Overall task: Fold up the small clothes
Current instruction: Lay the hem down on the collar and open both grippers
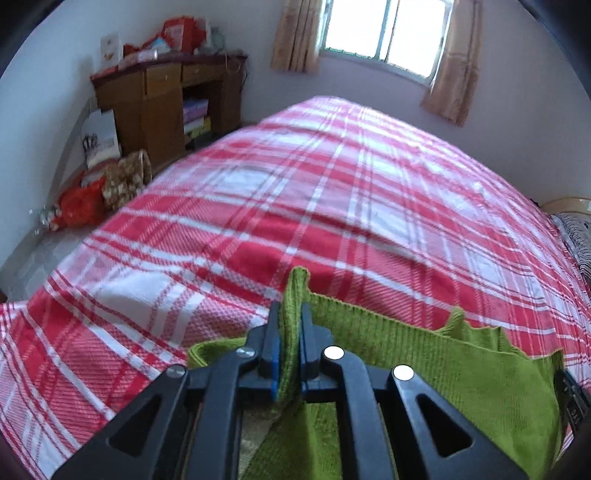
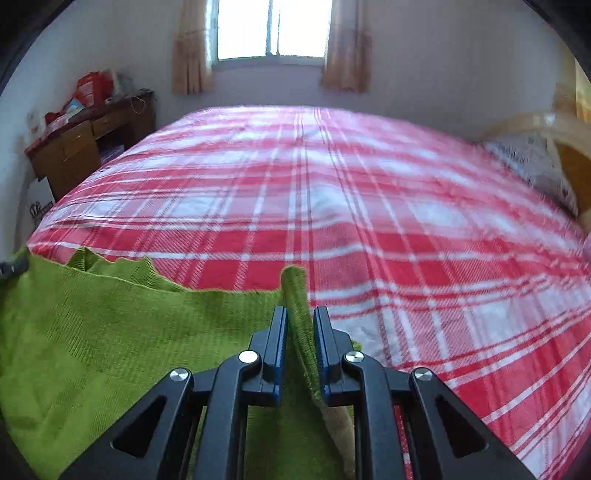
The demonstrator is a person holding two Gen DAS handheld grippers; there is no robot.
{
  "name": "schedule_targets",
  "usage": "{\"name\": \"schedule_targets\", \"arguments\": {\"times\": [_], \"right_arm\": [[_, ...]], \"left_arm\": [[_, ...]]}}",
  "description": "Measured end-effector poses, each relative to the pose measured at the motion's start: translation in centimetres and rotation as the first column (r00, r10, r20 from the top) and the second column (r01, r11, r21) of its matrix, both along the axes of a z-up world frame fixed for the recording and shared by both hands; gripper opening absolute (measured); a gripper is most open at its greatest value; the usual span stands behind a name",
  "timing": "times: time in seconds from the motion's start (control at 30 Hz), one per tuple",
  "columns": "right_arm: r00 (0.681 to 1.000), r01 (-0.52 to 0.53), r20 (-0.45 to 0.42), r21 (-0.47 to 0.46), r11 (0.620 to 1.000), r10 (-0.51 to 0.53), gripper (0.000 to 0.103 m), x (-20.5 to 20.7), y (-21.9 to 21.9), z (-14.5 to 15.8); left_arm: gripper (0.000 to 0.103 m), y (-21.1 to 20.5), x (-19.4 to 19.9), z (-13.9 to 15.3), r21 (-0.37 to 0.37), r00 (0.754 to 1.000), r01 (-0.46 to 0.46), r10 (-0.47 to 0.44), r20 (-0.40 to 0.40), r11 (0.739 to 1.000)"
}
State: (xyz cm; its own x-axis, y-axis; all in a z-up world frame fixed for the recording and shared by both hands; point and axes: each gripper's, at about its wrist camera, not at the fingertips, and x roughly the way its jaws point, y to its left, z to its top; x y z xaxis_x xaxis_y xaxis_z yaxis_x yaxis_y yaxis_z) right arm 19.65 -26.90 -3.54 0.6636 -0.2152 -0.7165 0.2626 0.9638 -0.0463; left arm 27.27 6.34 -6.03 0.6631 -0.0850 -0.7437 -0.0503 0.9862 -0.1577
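Note:
A green knitted garment (image 1: 424, 362) hangs stretched between my two grippers, above the near edge of a bed with a red and white plaid cover (image 1: 332, 192). My left gripper (image 1: 291, 314) is shut on the garment's left corner, and a fold of cloth sticks up between its fingers. My right gripper (image 2: 300, 317) holds the right corner of the same garment (image 2: 110, 332), with a strip of cloth pinched between its jaws. The garment's upper edge sags between the two grips. The bed cover (image 2: 351, 192) lies flat beyond it.
A wooden desk (image 1: 166, 96) piled with bags stands by the left wall, with bags on the floor (image 1: 81, 203) in front of it. A curtained window (image 2: 273, 29) is on the far wall. A pillow (image 2: 532, 162) and a wooden headboard (image 2: 569, 147) are at the right.

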Motion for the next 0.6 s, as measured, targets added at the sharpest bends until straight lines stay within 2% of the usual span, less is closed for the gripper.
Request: {"name": "schedule_targets", "arguments": {"times": [0.13, 0.17, 0.27, 0.3, 0.33, 0.37, 0.4, 0.43, 0.47, 0.6], "right_arm": [[1.000, 0.026, -0.015, 0.063, 0.998, -0.025, 0.015, 0.1, -1.1, -0.5], [0.999, 0.030, -0.014, 0.066, 0.997, -0.029, 0.015, 0.0, -1.2, -0.5], [0.996, 0.086, 0.018, 0.089, 0.992, -0.088, 0.015, -1.0, -1.8, -0.2], [0.989, 0.124, 0.069, 0.092, 0.988, -0.130, 0.015, -2.1, -2.2, 0.6], [0.971, 0.165, 0.163, 0.086, 0.983, -0.177, 0.015, -4.5, -2.5, 2.1], [0.960, 0.182, 0.201, 0.075, 0.981, -0.193, 0.015, -5.6, -2.5, 3.0], [0.949, 0.203, 0.236, 0.051, 0.978, -0.209, 0.015, -7.3, -2.3, 4.0], [0.948, 0.197, 0.250, 0.033, 0.980, -0.199, 0.015, -9.2, -1.8, 5.0], [0.955, 0.168, 0.241, 0.036, 0.985, -0.171, 0.015, -10.4, -1.3, 5.3], [0.983, 0.014, 0.183, 0.080, 0.997, -0.029, 0.015, -14.4, 1.7, 4.7]], "left_arm": [[0.020, -1.1, 1.1, -0.6, 0.077, 0.998, 0.000, 0.005, -0.060, 0.997], [0.020, -1.5, 1.3, -0.8, 0.103, 0.997, 0.008, 0.000, -0.076, 0.995], [0.021, -1.4, 0.7, -0.1, 0.101, 0.998, 0.025, -0.019, -0.054, 0.995], [0.024, -1.2, 0.1, 0.6, 0.098, 0.998, 0.041, -0.037, -0.047, 0.994], [0.032, -0.8, -1.0, 1.6, 0.102, 0.998, 0.060, -0.057, -0.028, 0.993], [0.037, -0.7, -1.9, 2.3, 0.112, 0.998, 0.067, -0.066, -0.006, 0.991], [0.052, -0.4, -3.8, 3.4, 0.140, 0.996, 0.074, -0.079, 0.030, 0.987], [0.066, -0.2, -5.0, 3.8, 0.157, 0.995, 0.076, -0.085, 0.051, 0.985], [0.069, -0.1, -6.3, 4.2, 0.167, 0.993, 0.081, -0.094, 0.068, 0.983], [0.069, -0.3, -12.0, 4.3, 0.139, 0.983, 0.159, -0.170, 0.071, 0.978]]}}
